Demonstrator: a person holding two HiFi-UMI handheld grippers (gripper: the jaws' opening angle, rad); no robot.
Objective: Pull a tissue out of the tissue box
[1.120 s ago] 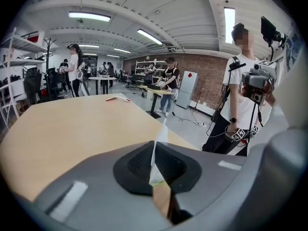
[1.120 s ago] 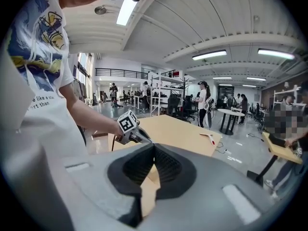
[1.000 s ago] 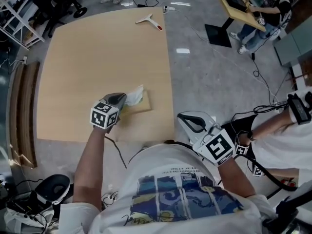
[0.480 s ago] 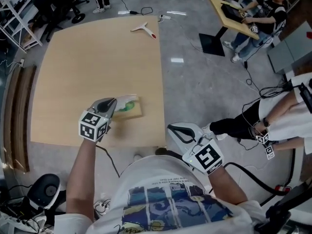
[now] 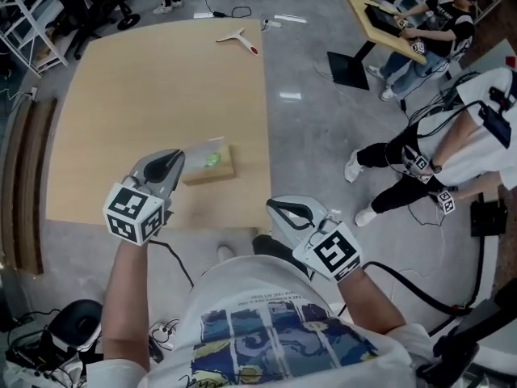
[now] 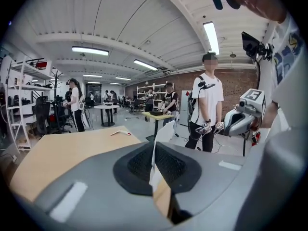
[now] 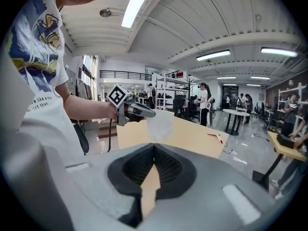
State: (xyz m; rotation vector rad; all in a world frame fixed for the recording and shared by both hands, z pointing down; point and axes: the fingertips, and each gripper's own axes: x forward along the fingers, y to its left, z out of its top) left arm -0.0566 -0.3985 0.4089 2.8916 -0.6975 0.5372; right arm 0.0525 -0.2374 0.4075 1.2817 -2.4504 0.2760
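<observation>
**Tissue drawn up off the box**

The left gripper (image 5: 173, 162) has risen from the tissue box (image 5: 218, 169). The box now lies below and just ahead of its tips rather than right under them. Its jaws stay pinched on the tissue (image 7: 160, 123). The sheet, earlier bunched against the box top, now hangs loose beneath the tips.

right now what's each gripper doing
Left gripper: closed on the tissue.
Right gripper: closed, nothing in it.
</observation>
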